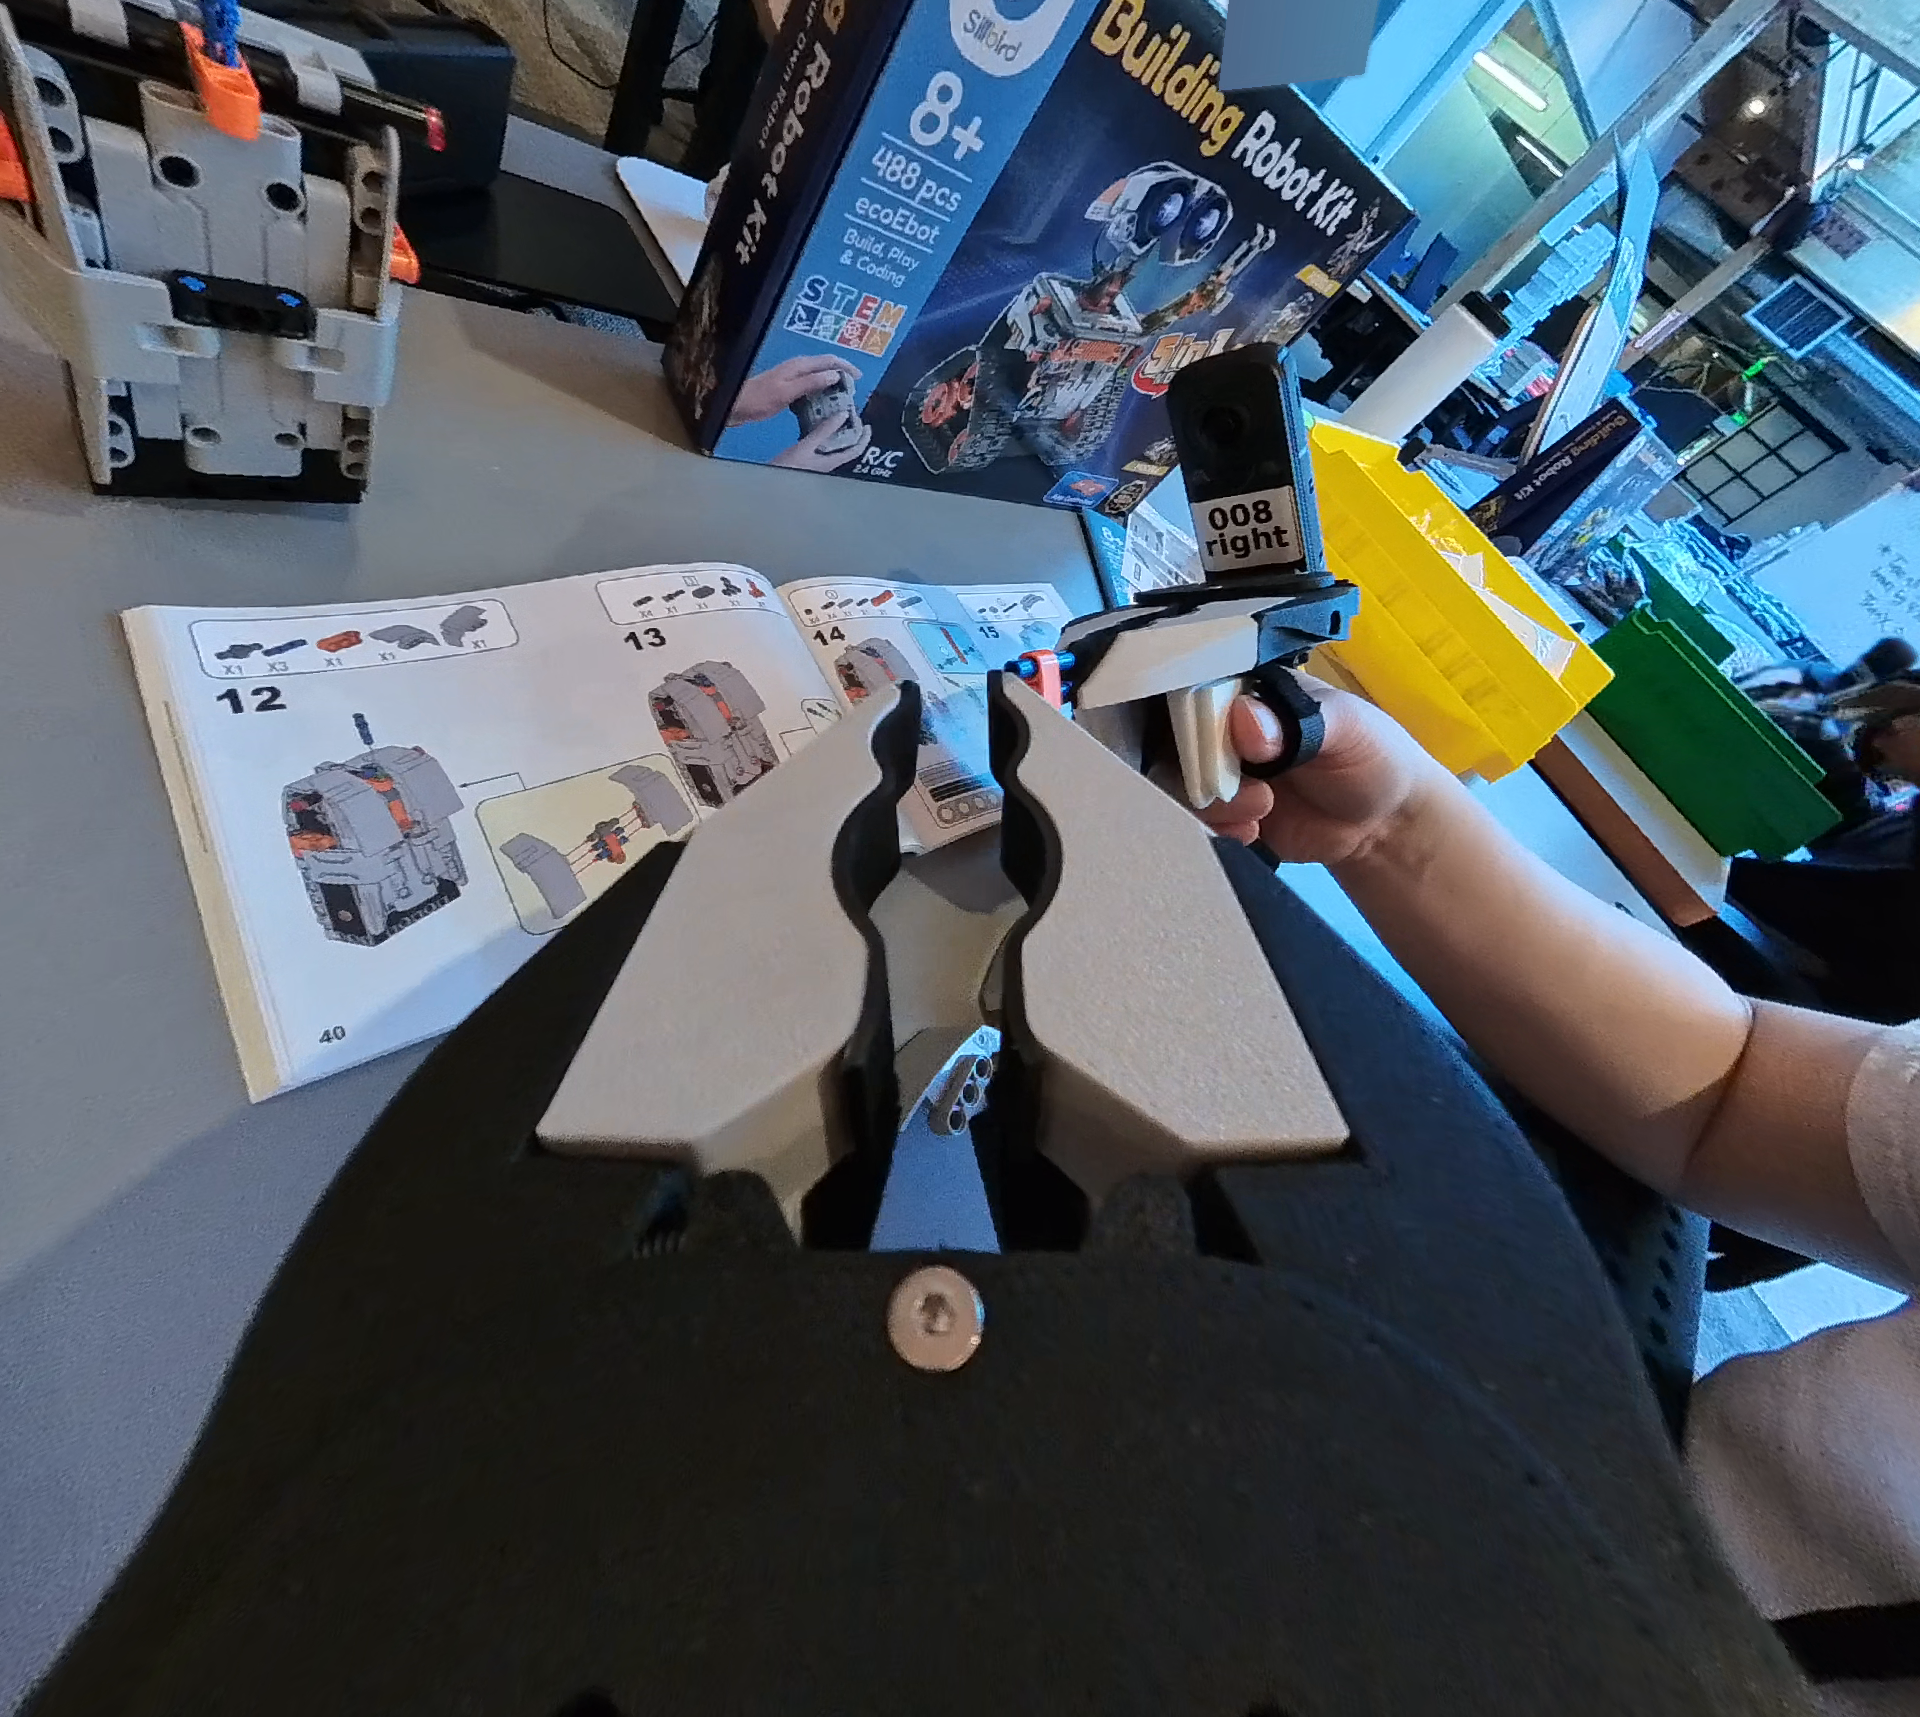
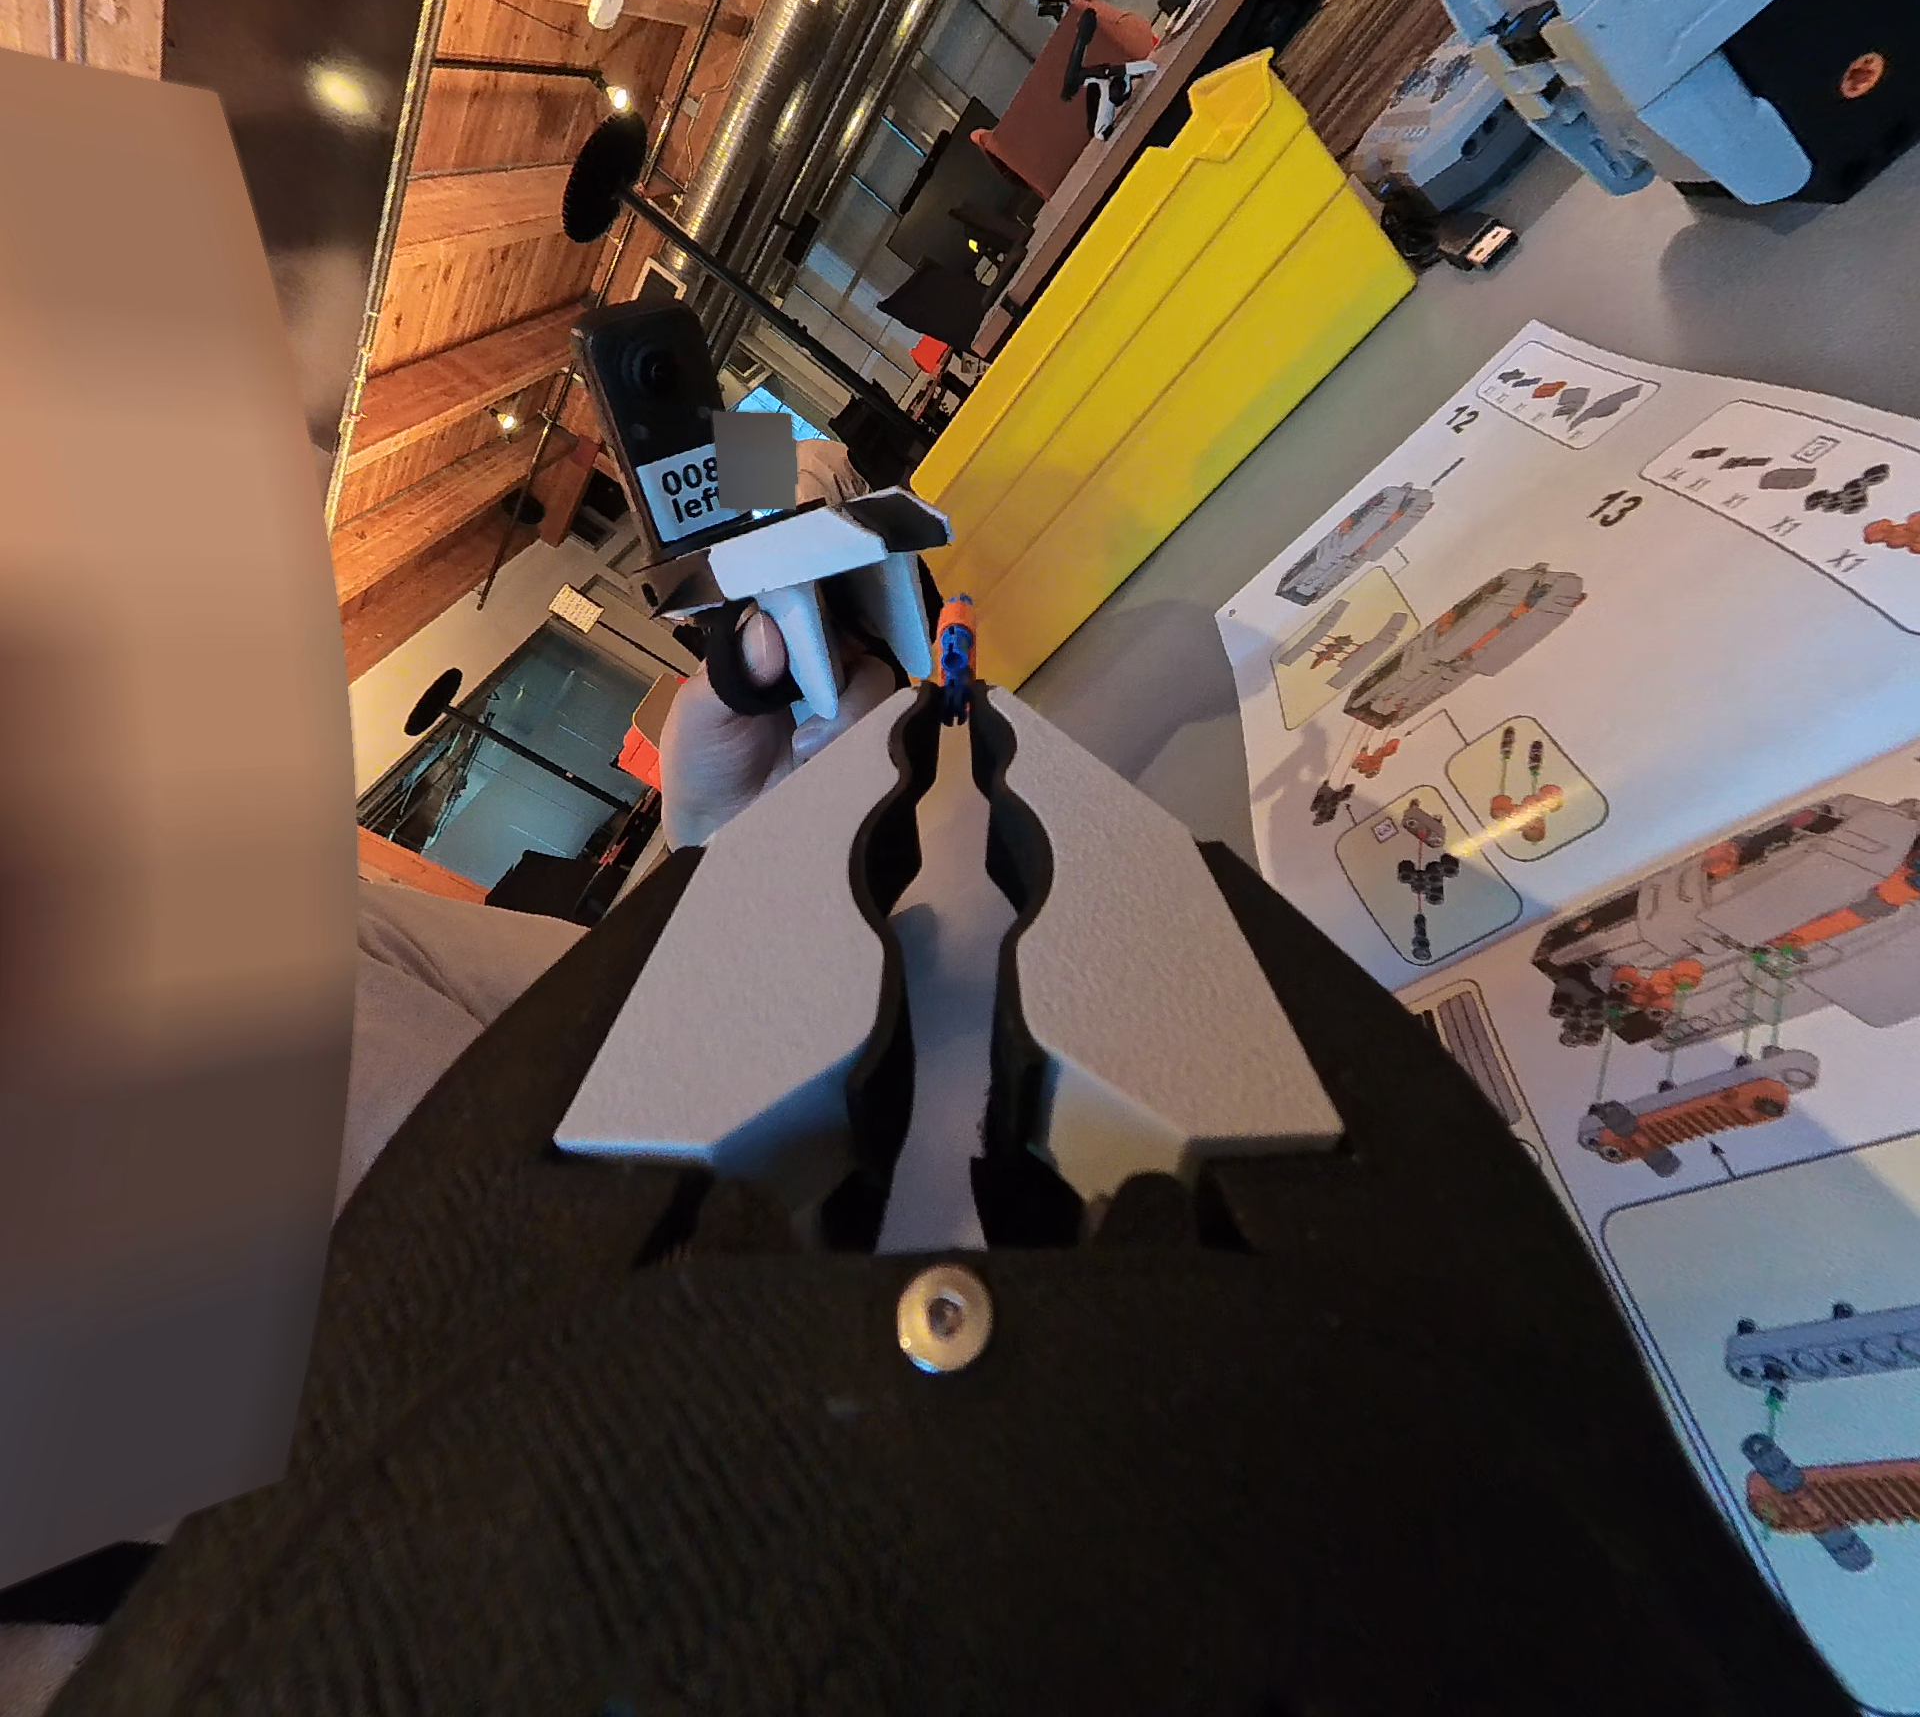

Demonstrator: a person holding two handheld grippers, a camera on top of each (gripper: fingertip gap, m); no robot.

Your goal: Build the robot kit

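Note:
My left gripper (image 1: 953,699) hangs above the grey table with its jaws a little apart and nothing between them. My right gripper (image 2: 951,703) is shut on a small orange-and-blue pin piece (image 2: 956,641), which sticks out past its tips. In the left wrist view the right gripper (image 1: 1055,670) holds this piece (image 1: 1042,666) just beside my left gripper's right fingertip (image 1: 1006,701). An open instruction booklet (image 1: 416,794) lies on the table under both grippers. A small grey beam with holes (image 1: 961,1091) lies on the table below my left gripper.
A half-built grey and orange robot model (image 1: 218,265) stands at the far left. A blue kit box (image 1: 987,213) stands upright behind the booklet. A yellow bin (image 1: 1444,628) and a green bin (image 1: 1704,732) sit to the right. A person's hand (image 1: 1340,784) holds the right gripper. Some 6 cm of space lies between my two pairs of fingers.

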